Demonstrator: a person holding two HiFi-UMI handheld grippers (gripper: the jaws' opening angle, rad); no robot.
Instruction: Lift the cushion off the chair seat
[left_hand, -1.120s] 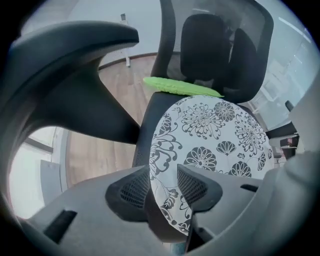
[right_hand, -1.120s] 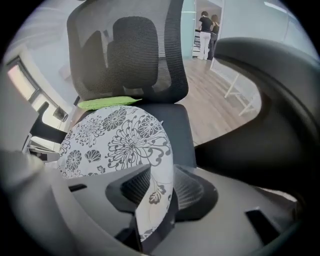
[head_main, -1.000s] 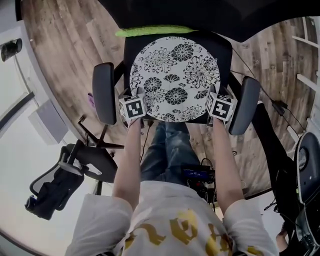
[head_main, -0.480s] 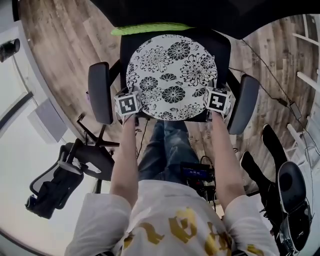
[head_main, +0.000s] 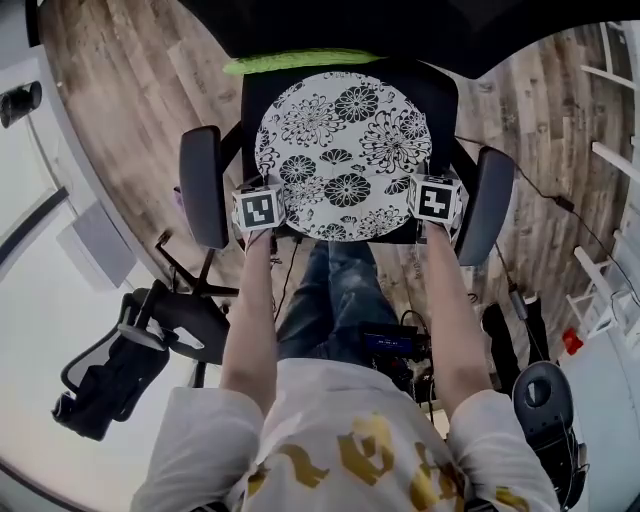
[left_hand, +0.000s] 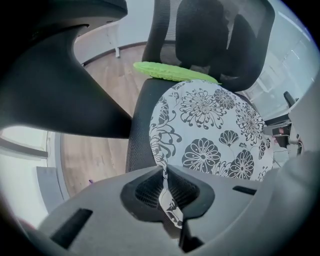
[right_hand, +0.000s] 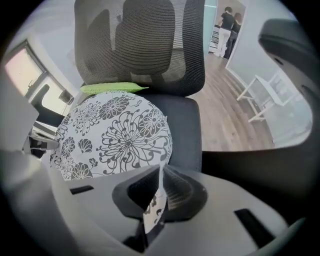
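A round white cushion (head_main: 345, 150) printed with black flowers lies on the black chair seat (head_main: 445, 95). My left gripper (head_main: 260, 210) is at its near left rim, jaws closing, and the cushion's edge (left_hand: 165, 192) is pinched between them. At the near right rim my right gripper (head_main: 438, 200) does the same, jaws closing with the cushion's edge (right_hand: 156, 200) clamped between them. Both point straight down. The cushion (left_hand: 210, 130) (right_hand: 115, 132) rests flat on the seat.
A green pad (head_main: 300, 62) lies at the back of the seat under the backrest (right_hand: 140, 45). Black armrests (head_main: 203, 185) (head_main: 482, 205) flank both grippers closely. Another black chair (head_main: 130, 350) stands at lower left, and a cable (head_main: 545, 195) runs over the wooden floor.
Both grippers, open at the cushion's near rim a second ago, have shut on its edge. The hands stayed almost in place.
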